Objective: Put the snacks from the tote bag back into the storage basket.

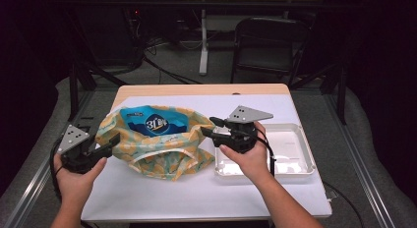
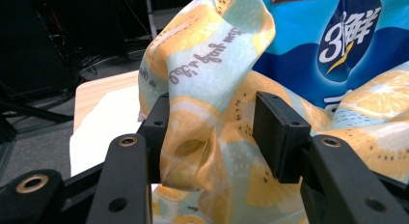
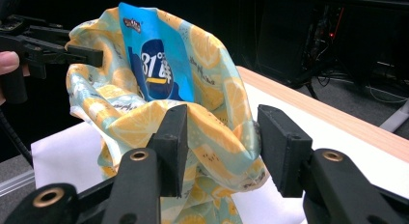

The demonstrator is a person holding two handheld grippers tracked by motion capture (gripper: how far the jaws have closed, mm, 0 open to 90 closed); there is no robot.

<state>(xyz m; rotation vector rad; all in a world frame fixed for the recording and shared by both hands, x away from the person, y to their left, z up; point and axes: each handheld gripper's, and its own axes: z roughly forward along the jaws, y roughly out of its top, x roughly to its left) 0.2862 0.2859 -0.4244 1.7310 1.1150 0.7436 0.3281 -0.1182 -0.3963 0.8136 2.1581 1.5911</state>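
The cloth bag (image 1: pixel 157 149) with lemon print lies on the table (image 1: pixel 206 193), a blue snack packet (image 1: pixel 155 122) inside. The left tool (image 1: pixel 114 142) and right tool (image 1: pixel 209 127) straddle its opposite rims, both released, cloth between their jaws.

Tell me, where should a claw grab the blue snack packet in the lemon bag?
Probably its top edge, coming from above. The blue snack packet stands in the lemon bag, whose cloth wraps its lower part and sides, so just the top pokes out free.
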